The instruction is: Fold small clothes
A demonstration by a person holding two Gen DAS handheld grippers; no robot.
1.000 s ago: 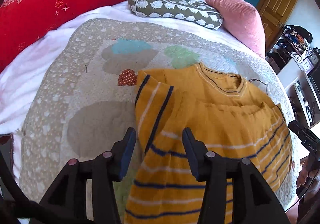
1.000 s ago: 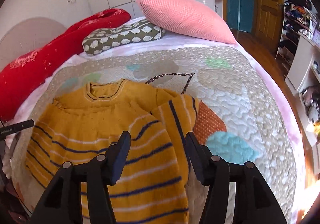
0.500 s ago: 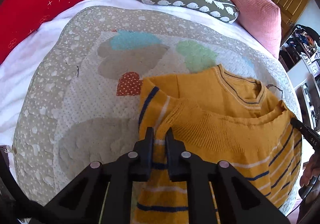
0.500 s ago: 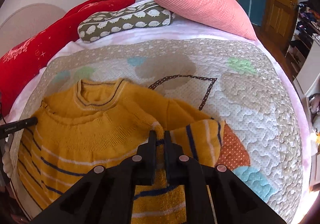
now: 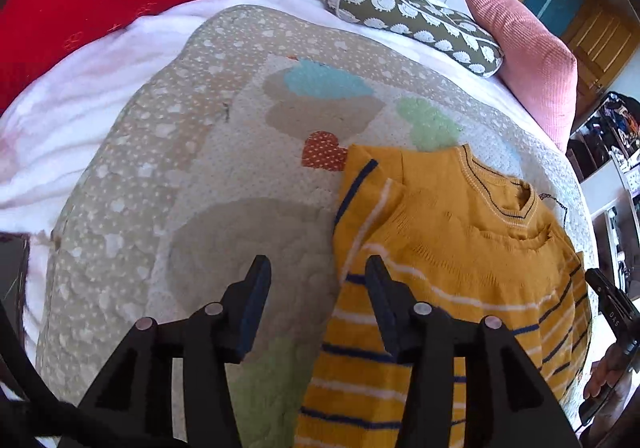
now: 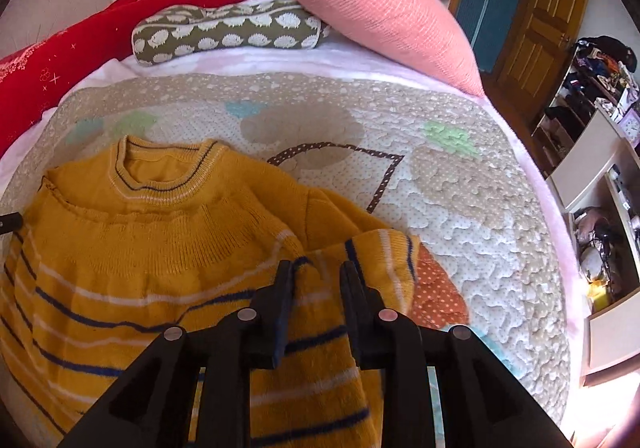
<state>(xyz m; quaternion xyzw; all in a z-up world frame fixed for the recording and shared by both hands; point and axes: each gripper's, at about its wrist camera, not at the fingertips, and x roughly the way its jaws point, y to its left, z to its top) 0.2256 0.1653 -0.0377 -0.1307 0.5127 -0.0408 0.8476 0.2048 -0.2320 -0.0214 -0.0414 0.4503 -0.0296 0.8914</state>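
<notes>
Half a second ago both grippers were pinched shut on the folded sleeves; the left gripper (image 5: 316, 280) has since let go and spread wide, its fingers apart over the patchwork quilt (image 5: 192, 176), one finger against the sweater's edge; the right gripper (image 6: 316, 280) has parted too, though less, and a ridge of sleeve cloth still sits between its fingers, so whether it has any hold I cannot tell.

The mustard striped sweater (image 6: 140, 248) lies flat on the quilt, lower left of the right wrist view and lower right of the left wrist view; its long axis runs from the hem at the bottom edge up to the collar (image 6: 168, 168), which points toward the hedgehog-print bolster (image 6: 228, 28), the pink pillow (image 6: 380, 12) and the red blanket (image 6: 80, 44) in the upper part of the frame; both sleeves lie folded in along the body.
</notes>
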